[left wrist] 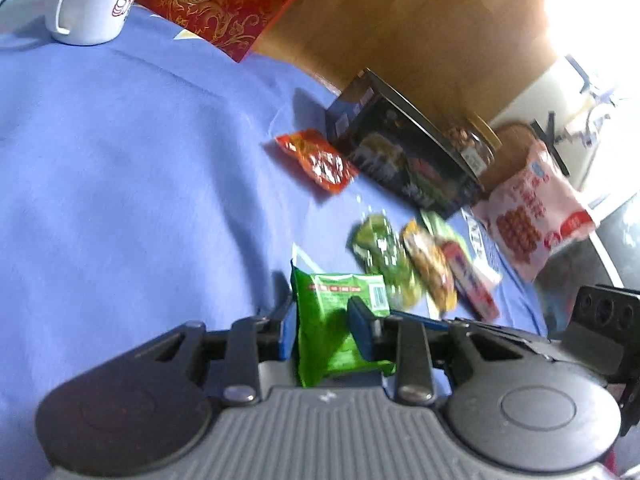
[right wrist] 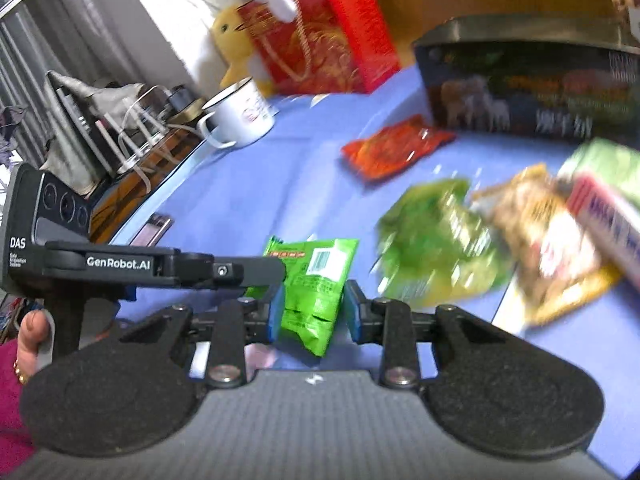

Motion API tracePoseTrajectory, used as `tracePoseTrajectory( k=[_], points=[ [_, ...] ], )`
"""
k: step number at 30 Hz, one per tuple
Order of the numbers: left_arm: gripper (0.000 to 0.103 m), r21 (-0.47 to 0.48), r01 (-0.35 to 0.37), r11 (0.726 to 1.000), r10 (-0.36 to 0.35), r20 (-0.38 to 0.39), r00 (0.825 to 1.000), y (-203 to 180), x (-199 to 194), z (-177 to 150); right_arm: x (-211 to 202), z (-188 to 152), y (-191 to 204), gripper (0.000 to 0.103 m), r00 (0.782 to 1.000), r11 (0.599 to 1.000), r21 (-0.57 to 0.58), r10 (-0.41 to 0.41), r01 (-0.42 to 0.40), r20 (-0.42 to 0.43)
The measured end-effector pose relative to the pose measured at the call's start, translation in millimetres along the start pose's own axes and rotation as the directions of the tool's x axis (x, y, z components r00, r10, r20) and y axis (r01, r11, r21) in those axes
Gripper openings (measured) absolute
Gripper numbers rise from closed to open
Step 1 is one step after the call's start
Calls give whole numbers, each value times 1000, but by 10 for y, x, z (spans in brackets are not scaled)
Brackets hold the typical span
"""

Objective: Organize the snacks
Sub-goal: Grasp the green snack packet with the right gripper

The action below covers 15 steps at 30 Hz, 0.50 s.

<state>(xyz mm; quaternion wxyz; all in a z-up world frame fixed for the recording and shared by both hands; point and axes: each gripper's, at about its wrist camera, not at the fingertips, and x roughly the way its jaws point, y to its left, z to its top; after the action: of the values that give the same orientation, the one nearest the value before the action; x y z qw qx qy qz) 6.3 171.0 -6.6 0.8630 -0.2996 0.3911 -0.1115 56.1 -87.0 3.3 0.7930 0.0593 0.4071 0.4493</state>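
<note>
A small green snack packet (left wrist: 340, 328) sits between the blue pads of my left gripper (left wrist: 326, 320), which is shut on it. The same packet (right wrist: 312, 288) also sits between the pads of my right gripper (right wrist: 314, 312), and the left gripper's arm (right wrist: 160, 266) reaches in from the left. Beyond lie a red-orange packet (left wrist: 318, 160), a crumpled green packet (left wrist: 384, 256), a yellow-brown packet (left wrist: 430, 268) and a pink-white bar (left wrist: 472, 280) on the blue cloth. A dark printed box (left wrist: 404, 152) stands open behind them.
A white enamel mug (left wrist: 92, 4) and a red gift bag (left wrist: 228, 0) stand at the far side of the blue cloth (left wrist: 140, 168). A pink-white snack bag (left wrist: 536, 208) leans at the right edge. A phone (right wrist: 154, 228) lies near the table's left edge.
</note>
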Motion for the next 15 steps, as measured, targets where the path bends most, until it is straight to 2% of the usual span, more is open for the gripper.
tracePoseTrajectory(
  k=[7, 10, 12, 15],
  points=[
    [28, 87, 8, 996, -7, -13, 1000, -184, -107, -333, -272, -396, 106, 42, 998, 998, -8, 54, -54, -16],
    [28, 117, 26, 993, -22, -29, 999, -299, -90, -447, -397, -528, 149, 44, 998, 998, -13, 56, -56, -7],
    [29, 131, 45, 990, -40, -45, 998, -352, -77, -509, -489, -615, 155, 51, 998, 998, -6, 56, -56, 9],
    [29, 167, 58, 984, -48, -63, 997, -483, -32, -584, -598, -715, 126, 52, 999, 999, 10, 40, -41, 29]
  ],
)
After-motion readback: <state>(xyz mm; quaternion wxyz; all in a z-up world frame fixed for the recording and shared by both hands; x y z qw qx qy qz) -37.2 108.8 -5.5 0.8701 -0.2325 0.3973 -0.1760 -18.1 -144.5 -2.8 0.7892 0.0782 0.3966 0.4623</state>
